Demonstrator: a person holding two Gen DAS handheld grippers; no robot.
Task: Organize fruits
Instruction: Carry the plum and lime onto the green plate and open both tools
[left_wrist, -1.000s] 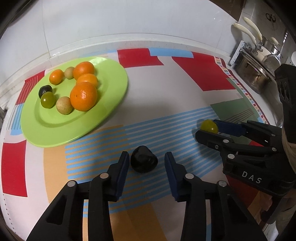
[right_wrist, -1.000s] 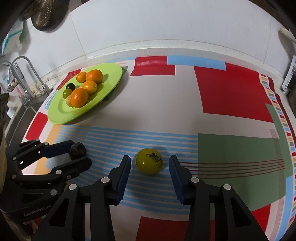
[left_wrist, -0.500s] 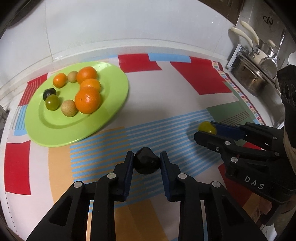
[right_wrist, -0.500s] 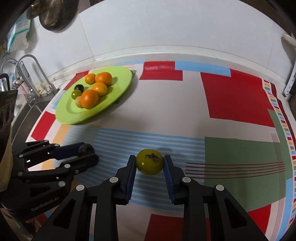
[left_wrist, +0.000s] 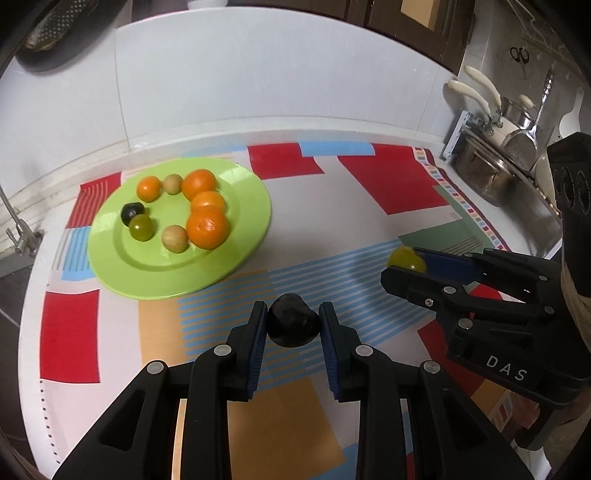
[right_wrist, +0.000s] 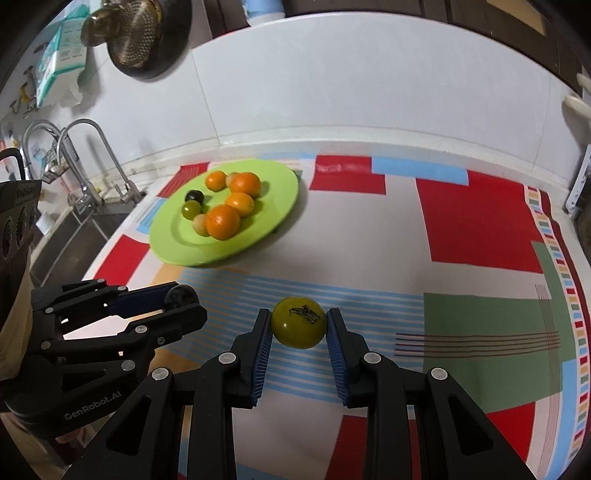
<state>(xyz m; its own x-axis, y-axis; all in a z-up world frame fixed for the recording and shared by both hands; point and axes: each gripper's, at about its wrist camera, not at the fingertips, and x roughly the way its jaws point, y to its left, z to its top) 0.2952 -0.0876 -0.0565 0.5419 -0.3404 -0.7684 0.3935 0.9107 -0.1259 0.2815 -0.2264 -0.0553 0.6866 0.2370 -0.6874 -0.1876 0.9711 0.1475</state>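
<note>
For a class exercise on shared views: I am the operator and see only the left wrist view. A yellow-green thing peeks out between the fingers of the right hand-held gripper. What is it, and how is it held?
Observer: The right hand-held gripper is shut on a round yellow-green fruit, with both pads touching its sides.
Operator: Any marks on it?
Observer: Yes, a dark mark on its top.
Operator: What lies past the green plate, on its left?
Observer: A sink with two curved taps.
</note>
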